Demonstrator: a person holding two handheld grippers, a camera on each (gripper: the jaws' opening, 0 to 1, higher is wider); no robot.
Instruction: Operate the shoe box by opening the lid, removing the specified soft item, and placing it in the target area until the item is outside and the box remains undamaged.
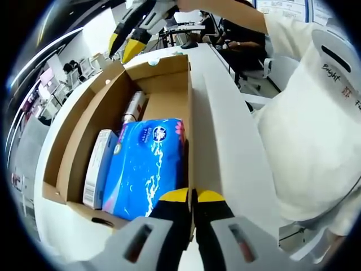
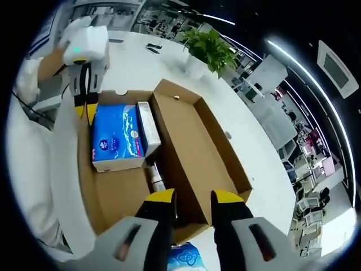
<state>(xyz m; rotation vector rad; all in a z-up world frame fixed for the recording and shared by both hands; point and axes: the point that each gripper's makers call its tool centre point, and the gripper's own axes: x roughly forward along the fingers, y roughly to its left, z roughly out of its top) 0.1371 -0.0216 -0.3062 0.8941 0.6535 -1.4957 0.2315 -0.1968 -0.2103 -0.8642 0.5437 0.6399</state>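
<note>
A white bench [image 2: 141,62] carries the open cardboard shoe box [image 2: 208,141] at frame centre. Inside, left of middle, lies the blue soft pack [image 2: 115,138]. My left gripper [image 1: 193,197] fingers pinch the box wall; my right gripper [image 2: 192,200] fingers stand apart.

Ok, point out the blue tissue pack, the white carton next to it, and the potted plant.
Blue tissue pack [image 1: 148,166], left gripper view: middle of its printed top face.
White carton [image 1: 98,166], left gripper view: its long side, left of the pack.
Potted plant [image 2: 211,48], right gripper view: its green leaves.
</note>
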